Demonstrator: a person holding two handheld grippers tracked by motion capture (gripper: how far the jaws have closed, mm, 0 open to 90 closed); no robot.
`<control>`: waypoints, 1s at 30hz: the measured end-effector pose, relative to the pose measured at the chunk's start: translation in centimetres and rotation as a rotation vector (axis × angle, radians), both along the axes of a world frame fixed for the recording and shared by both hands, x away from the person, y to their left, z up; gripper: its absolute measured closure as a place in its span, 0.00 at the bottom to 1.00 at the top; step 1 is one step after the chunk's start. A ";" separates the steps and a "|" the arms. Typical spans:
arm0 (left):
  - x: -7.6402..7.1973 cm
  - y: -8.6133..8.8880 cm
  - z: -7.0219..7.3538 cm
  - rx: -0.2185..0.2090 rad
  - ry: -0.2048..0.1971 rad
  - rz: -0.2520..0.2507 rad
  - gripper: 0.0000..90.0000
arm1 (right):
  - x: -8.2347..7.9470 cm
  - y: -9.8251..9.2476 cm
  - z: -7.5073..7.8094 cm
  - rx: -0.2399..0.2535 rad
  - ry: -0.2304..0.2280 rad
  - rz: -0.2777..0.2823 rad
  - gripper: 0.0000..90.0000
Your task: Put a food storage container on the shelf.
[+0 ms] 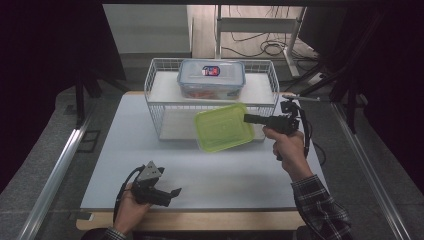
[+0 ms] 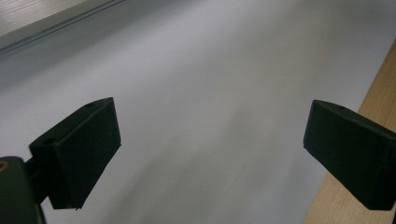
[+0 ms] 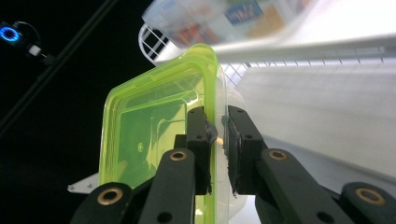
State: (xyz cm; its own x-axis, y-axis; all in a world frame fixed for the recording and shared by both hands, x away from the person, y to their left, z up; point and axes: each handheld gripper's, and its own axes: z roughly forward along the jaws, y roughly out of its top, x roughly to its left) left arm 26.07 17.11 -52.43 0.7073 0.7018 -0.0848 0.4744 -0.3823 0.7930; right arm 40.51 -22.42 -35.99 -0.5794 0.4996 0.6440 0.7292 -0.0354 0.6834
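Two grippers are working at the counter (image 1: pixel 210 175), along with two food containers and one white wire shelf rack (image 1: pixel 159 102).

The left gripper (image 1: pixel 172 192) is resting near the counter's front edge, toward its left corner, with its fingers (image 2: pixel 81 156) standing wide apart and nothing between them. The left gripper view is showing what the high view is not: the pale grey mat under those fingers and the bare wooden edge of the counter running along the right of that picture.

The wire shelf rack is standing at the counter's back edge, and a clear lidded container (image 1: pixel 211 78) with a red and blue label is sitting on its top tier.

The right gripper (image 1: pixel 246 118) is holding a lime-green lidded container (image 1: pixel 223 127) up in front of the rack's lower tier, clear of the counter and tilted. In the right gripper view its fingers (image 3: pixel 198 140) are clamped on the container's rim, one finger on the green lid's side and the other on the clear body's side, a detail too small to read from above. That view is also showing the labelled container blurred above the green one.
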 end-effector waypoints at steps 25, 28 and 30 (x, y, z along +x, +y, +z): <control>0.0 0.0 0.0 -0.007 0.002 0.001 0.04 | 1.9 1.4 7.0 0.020 -0.067 -0.032 0.89; 0.0 0.0 0.0 -0.008 0.002 0.000 0.04 | 2.2 1.8 7.6 0.028 -0.074 -0.035 0.89; 0.0 0.0 0.0 -0.008 0.002 -0.001 0.04 | 2.4 2.1 8.1 0.030 -0.080 -0.035 0.89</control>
